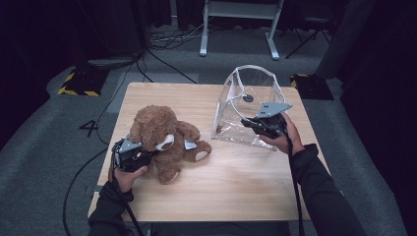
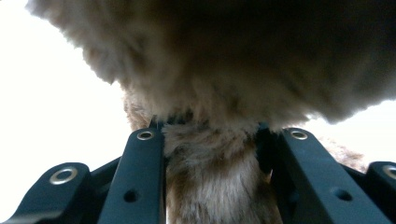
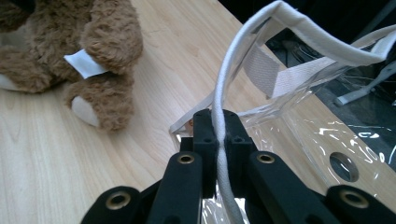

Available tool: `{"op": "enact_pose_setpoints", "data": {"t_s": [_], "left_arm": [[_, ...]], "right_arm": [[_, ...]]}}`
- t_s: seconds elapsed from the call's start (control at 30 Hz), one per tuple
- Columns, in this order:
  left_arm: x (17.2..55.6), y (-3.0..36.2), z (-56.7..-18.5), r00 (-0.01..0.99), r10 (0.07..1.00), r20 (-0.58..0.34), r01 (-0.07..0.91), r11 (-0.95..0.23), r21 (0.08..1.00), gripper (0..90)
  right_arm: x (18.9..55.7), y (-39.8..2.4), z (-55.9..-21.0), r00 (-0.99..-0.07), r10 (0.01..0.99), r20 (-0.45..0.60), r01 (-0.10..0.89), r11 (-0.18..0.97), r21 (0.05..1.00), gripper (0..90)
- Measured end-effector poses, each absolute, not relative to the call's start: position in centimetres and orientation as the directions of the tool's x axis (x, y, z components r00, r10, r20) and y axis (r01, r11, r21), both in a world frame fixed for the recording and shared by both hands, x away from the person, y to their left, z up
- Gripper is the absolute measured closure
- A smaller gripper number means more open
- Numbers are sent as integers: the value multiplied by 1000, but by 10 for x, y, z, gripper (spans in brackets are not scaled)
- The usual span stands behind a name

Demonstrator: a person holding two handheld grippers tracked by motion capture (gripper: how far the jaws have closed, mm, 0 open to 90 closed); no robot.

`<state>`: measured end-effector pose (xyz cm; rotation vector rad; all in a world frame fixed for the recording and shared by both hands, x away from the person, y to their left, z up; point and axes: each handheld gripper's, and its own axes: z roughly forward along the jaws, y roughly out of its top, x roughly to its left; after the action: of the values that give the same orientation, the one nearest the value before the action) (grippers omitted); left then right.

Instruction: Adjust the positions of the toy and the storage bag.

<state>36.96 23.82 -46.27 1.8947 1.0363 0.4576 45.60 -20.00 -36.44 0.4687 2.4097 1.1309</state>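
Observation:
A brown teddy bear (image 1: 164, 137) sits on the left half of the wooden table (image 1: 236, 187). My left gripper (image 1: 146, 155) comes in from its left side and is shut on it; in the left gripper view, brown fur (image 2: 212, 186) is squeezed between the two black jaws of the left gripper (image 2: 219, 135). A clear plastic bag (image 1: 246, 93) with white edging stands open on the right half. My right gripper (image 1: 249, 123) is at its front rim. In the right gripper view, the right gripper (image 3: 218, 119) is shut on the white rim strip (image 3: 223, 88), with the bear (image 3: 109, 42) to the left.
Beyond the table's far edge, a white desk frame (image 1: 238, 29) stands on the grey floor, with cables (image 1: 162, 54) trailing past it. A yellow-and-black striped base (image 1: 81, 81) lies at the far left. Bare wood shows along the table's near edge.

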Motion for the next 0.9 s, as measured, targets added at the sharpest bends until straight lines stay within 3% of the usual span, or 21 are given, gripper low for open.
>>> {"op": "enact_pose_setpoints", "data": {"t_s": [0.27,0.9], "left_arm": [[370,237,-463,577,811,-98,478,-239,845,660],[371,233,-464,575,812,-101,482,-236,844,664]], "right_arm": [[444,-206,-365,-866,435,-247,91,622,777,871],[369,-226,-359,-905,279,-320,-60,662,747,870]]}}
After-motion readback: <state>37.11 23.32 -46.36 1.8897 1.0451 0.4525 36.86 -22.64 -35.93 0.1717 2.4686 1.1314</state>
